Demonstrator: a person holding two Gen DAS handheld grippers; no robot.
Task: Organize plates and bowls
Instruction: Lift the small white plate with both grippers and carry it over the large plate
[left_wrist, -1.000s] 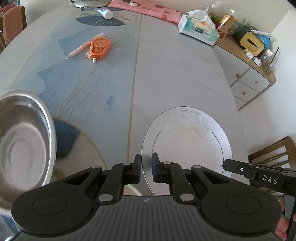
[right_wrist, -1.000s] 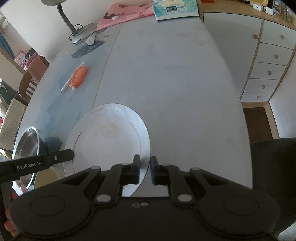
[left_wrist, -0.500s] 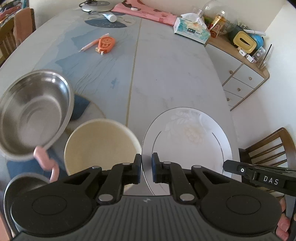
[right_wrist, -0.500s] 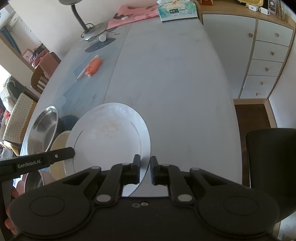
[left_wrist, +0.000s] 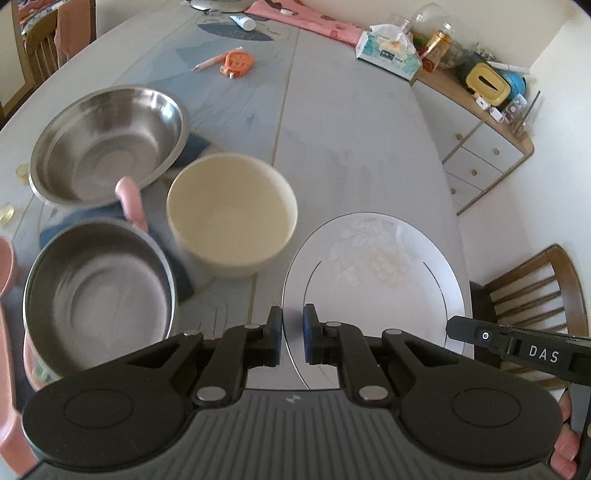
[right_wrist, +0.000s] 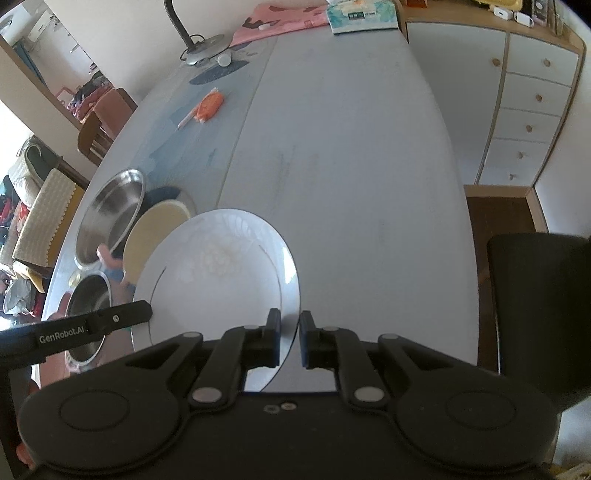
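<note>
Both clamped on the white plate (left_wrist: 373, 273): left gripper (left_wrist: 292, 334) pinching its left rim, right gripper (right_wrist: 289, 338) its right rim (nearly closed). Held over the table (right_wrist: 351, 155), beside the cream bowl (left_wrist: 231, 210).

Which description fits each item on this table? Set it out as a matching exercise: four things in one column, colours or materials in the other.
Things:
1. plate
2. big bowl
3. round bowl
4. tape dispenser

Descriptions:
A. orange
B. white with a faint flower print
C. cream
D. shiny steel

Pairs: 1-B, 2-D, 3-C, 4-A
</note>
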